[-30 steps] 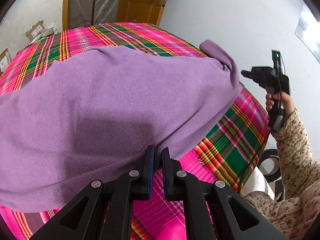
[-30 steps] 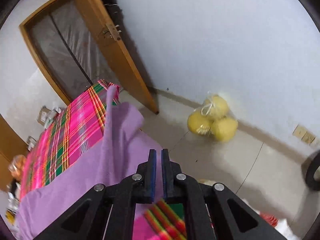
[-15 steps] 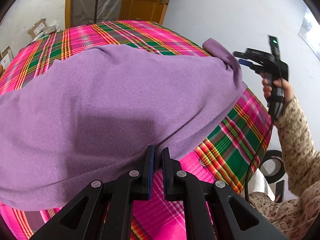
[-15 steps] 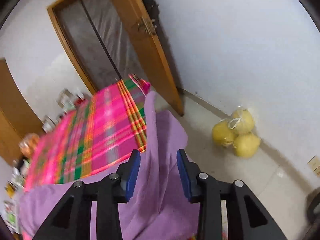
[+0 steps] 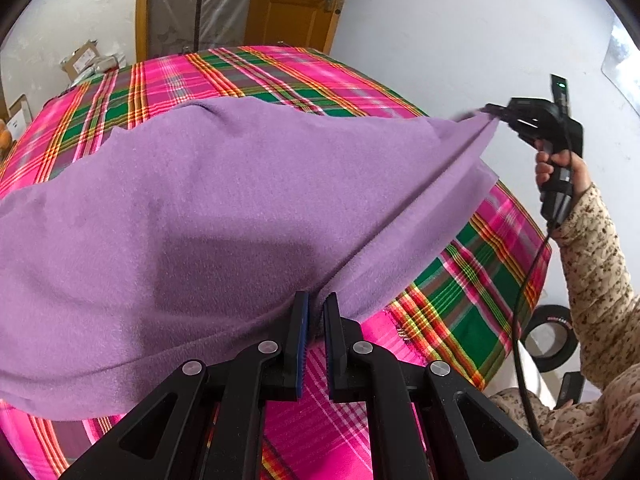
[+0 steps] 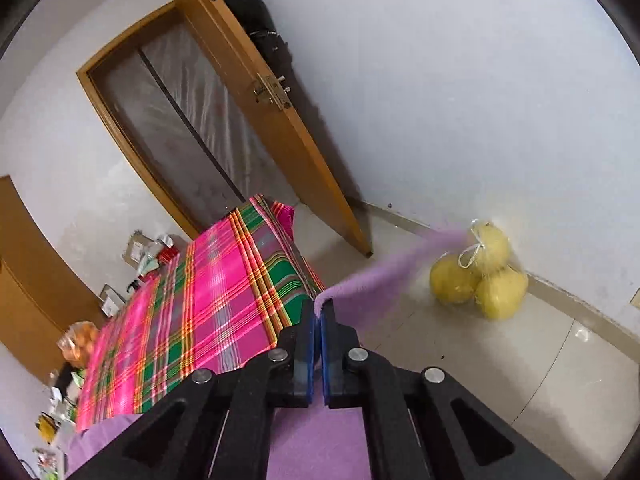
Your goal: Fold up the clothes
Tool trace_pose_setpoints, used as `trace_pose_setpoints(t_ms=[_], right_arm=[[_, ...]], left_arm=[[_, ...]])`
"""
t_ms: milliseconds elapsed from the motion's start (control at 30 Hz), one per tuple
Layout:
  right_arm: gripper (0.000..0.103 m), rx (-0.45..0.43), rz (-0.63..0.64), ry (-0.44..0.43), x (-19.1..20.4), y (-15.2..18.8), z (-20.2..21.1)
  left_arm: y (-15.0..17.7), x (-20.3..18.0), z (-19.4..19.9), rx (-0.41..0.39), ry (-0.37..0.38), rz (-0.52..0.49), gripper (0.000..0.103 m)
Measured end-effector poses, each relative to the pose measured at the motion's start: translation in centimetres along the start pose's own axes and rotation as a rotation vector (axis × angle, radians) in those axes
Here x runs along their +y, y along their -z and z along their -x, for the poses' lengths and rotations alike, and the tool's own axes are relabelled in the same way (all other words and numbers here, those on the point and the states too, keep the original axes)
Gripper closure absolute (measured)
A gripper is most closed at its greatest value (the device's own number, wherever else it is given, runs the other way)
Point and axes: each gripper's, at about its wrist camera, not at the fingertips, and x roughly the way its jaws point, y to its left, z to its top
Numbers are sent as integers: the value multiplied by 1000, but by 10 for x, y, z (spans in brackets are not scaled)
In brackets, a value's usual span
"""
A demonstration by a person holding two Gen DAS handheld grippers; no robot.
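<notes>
A large purple fleece garment (image 5: 224, 208) lies spread over the pink and green plaid table (image 5: 472, 292). My left gripper (image 5: 314, 306) is shut on its near edge, and the cloth rises from between the fingers. At the far right a hand holds my right gripper (image 5: 494, 114), shut on the garment's far corner and lifting it off the table, so a taut fold runs between the two. In the right wrist view my right gripper (image 6: 319, 312) pinches the purple garment (image 6: 372, 284), a blurred strip of which trails to the right.
A bag of yellow pomelos (image 6: 480, 276) sits on the tiled floor by the white wall. An open wooden door (image 6: 260, 104) stands behind the plaid table (image 6: 208, 300). A tape roll (image 5: 554, 338) lies on the floor beside the patterned sleeve (image 5: 596, 276). Boxes and clutter (image 6: 148, 248) line the far wall.
My right gripper was shut and empty, opened half a second ago over the garment's corner, then shut on it and pulled it up and to the right. The left gripper kept its hold.
</notes>
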Motion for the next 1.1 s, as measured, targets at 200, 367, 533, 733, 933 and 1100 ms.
trace_pose_setpoints(t_ms=[200,367,533,733,933,1100], right_arm=[[101,72,-56,44,-29,26,-8],[101,152,-183,8,-58,37,-22],[101,77,-182,-35,-59,24,-2],[101,57,-178,-17,-60,30,10],[101,166,-218,51,-74,41,-14],[101,134,-187,75,-71,36,-8]], left_arm=[[2,-2,-1,6,-15,-5,96],[1,-6,2,1,-28,-9,96],[-2,-12,9,-23,-38,-25,96],[-1,-16,8,-19,-39,-42,96],[3,-10,1,11,-22,-18,96],[2,-7,2,6,-4,-8,96]])
